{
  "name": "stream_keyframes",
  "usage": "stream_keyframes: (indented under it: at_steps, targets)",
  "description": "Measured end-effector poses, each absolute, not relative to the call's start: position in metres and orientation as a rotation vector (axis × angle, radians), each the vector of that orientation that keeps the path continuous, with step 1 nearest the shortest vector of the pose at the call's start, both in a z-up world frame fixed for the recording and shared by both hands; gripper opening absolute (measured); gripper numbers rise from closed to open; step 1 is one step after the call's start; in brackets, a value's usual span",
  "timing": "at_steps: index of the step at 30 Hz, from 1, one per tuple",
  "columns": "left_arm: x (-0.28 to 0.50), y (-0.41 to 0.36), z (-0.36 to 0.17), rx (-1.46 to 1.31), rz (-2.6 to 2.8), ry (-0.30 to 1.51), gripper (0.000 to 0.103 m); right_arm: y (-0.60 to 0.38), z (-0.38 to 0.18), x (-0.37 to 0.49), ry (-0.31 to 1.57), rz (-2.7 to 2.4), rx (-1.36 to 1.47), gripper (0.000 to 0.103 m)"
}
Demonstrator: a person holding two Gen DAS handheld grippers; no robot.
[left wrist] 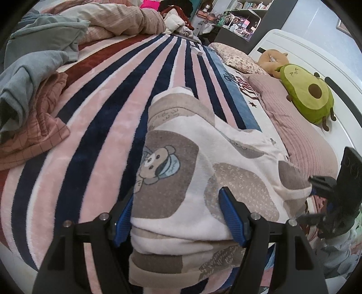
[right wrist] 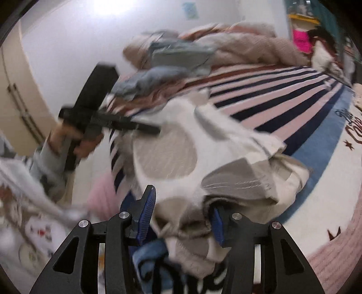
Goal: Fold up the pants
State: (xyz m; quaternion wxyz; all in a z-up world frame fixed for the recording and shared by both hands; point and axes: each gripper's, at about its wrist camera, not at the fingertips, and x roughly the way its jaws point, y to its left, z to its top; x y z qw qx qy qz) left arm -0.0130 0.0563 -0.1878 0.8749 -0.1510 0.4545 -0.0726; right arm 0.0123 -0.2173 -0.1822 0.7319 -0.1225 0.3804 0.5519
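Observation:
The pants (left wrist: 181,171) are white fleece with grey-brown patches and a bear print, lying bunched on the striped blanket (left wrist: 90,140). My left gripper (left wrist: 176,203) is open, its blue pads either side of the pants' near folded edge. My right gripper (right wrist: 181,208) is open too, with a bundle of the pants (right wrist: 176,153) lying between its blue pads; this view is blurred. The left gripper (right wrist: 144,130) shows in the right wrist view, held in a hand at the left. The right gripper's body (left wrist: 339,199) shows at the right edge of the left wrist view.
A heap of grey-blue and pink clothes (left wrist: 34,86) lies at the left of the bed, a beige quilt (left wrist: 117,18) behind it. An avocado plush (left wrist: 307,95) and pillows (left wrist: 239,58) sit by the white headboard (left wrist: 316,56). Cluttered shelves (left wrist: 237,18) stand beyond.

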Motion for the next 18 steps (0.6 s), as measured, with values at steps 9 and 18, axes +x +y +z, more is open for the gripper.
stream_keyframes:
  at_steps: [9,18]
  targets:
    - [-0.019,0.053,-0.187,-0.304,-0.140,0.950,0.067,-0.228,-0.194,-0.007,0.855,1.146,-0.353,0.017]
    - [-0.022,0.052,-0.187,-0.305,-0.129,0.947,0.067,-0.227,-0.182,0.016,0.743,1.076,-0.227,0.020]
